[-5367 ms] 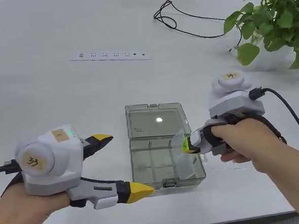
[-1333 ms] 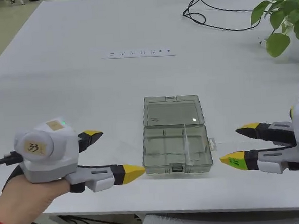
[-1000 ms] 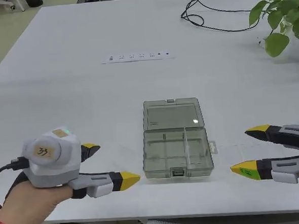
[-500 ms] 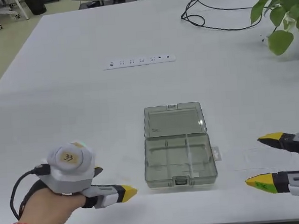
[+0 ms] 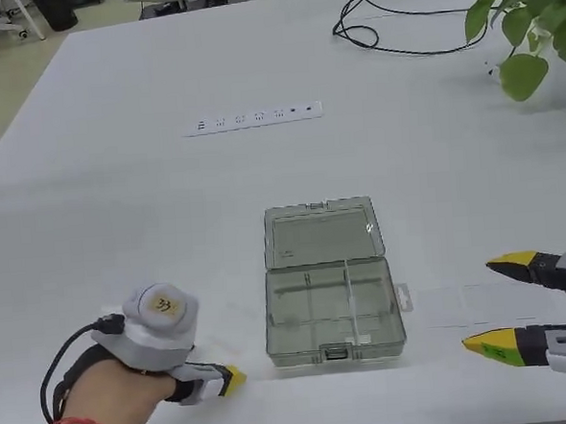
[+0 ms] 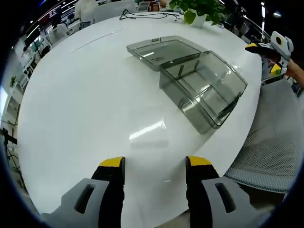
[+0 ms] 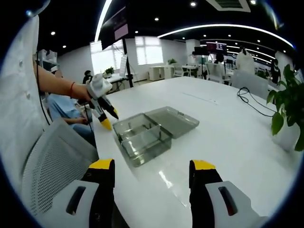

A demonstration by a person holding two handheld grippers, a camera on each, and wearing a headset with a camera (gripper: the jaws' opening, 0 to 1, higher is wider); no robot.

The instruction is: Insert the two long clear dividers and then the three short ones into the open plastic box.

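Here, in the head view, the open plastic box (image 5: 311,351) sits on the white table (image 5: 118,184) between the two grippers, its lid (image 5: 321,237) laid flat behind it. Clear dividers (image 5: 351,299) stand inside, though I cannot tell how many, and a faint clear strip (image 5: 447,303) seems to lie just right of the box. The right gripper (image 5: 495,302) hovers well to the right, jaws apart and empty, and the left gripper (image 5: 221,377) sits low near the box's front left corner. In the left gripper view its jaws stand apart over bare table, with the box ahead. In the right gripper view the jaws are likewise apart, the box well ahead. A divider is probably light, thin, stiff and slippery, so pinch its upper edge mid-length.
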